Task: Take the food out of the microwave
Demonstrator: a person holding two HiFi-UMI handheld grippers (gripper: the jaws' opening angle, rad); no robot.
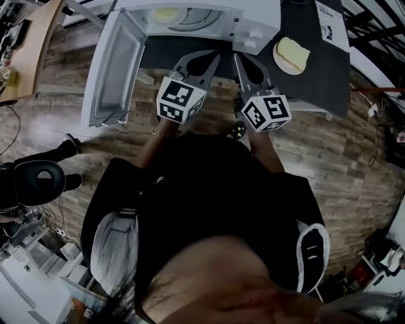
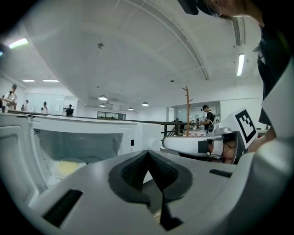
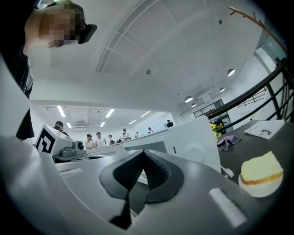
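Note:
The white microwave (image 1: 253,19) stands open on a dark table (image 1: 316,82), its door (image 1: 117,66) swung out to the left. Inside lies yellow food on a plate (image 1: 166,14), seen low in the cavity in the left gripper view (image 2: 68,168). A second plate with a pale yellow sandwich (image 1: 292,55) sits on the table right of the microwave (image 3: 261,175). My left gripper (image 1: 212,58) and right gripper (image 1: 236,59) are side by side just in front of the microwave, both shut and empty (image 2: 148,153) (image 3: 143,153).
A printed sheet (image 1: 331,22) lies at the table's far right. A purple cloth (image 3: 228,140) and flowers lie behind the sandwich. Another person's shoe and dark gear (image 1: 39,179) are on the wooden floor at left. Several people stand in the background.

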